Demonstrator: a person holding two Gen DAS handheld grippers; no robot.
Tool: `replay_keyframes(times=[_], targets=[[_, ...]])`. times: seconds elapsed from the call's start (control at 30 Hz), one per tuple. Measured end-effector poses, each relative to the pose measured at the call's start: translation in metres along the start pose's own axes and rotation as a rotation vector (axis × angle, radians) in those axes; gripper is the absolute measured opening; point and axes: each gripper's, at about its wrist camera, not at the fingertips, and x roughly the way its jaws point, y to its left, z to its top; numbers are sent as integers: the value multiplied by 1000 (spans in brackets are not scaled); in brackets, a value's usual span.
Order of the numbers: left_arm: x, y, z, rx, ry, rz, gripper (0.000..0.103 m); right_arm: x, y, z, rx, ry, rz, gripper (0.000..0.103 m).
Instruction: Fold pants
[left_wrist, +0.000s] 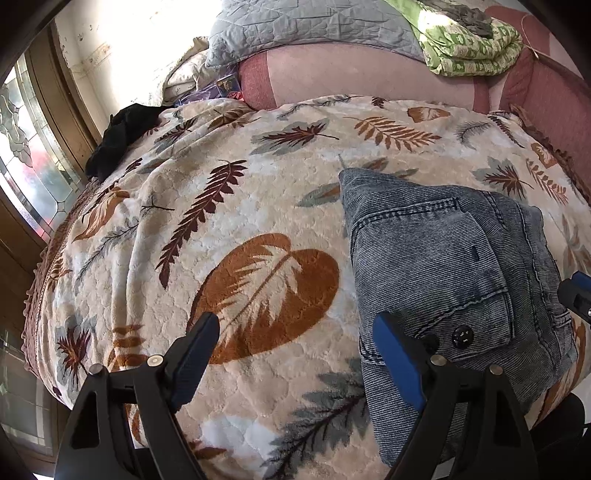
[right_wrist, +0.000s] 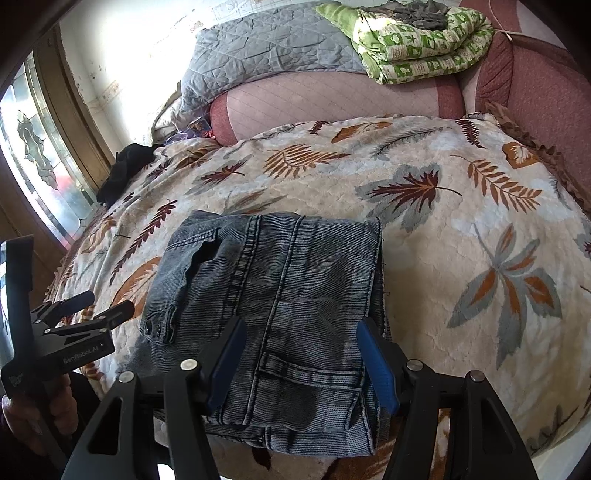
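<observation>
The grey-blue denim pants (right_wrist: 280, 295) lie folded into a compact rectangle on the leaf-patterned blanket (right_wrist: 461, 258), near the bed's front edge. In the left wrist view the pants (left_wrist: 443, 266) are at the right, pocket and black button up. My left gripper (left_wrist: 295, 354) is open and empty, just left of the pants, its right finger (left_wrist: 399, 362) over their edge. It also shows in the right wrist view (right_wrist: 99, 310) at the left. My right gripper (right_wrist: 301, 362) is open, hovering over the pants' near end, holding nothing.
A black garment (left_wrist: 118, 136) lies at the blanket's far left by the window (left_wrist: 33, 162). A pink bolster (right_wrist: 332, 99), a grey quilt (right_wrist: 266, 48) and a folded green blanket (right_wrist: 424, 44) lie at the back. The bed's pink side (right_wrist: 546, 99) rises at the right.
</observation>
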Motion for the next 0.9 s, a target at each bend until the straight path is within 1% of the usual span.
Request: replay_keyframes(times=[0.23,0.4,0.7,0.8,0.9], targets=[[12,-1,1,-1,-24,-39,85,13,-6,7,15,1,2,68],[18,1,1,-4,-71,-75,86,21,-10,10,20,2,-1,69],[21,10,2,-52,-83,-142,85,25,-13,11,35,9,-17,69],[14,13,3,-56,-104,-182,85,20,-13,9,31,6,-24,70],[5,16,5,-49,-124,-252,86,16,-17,8,42,5,-23,73]])
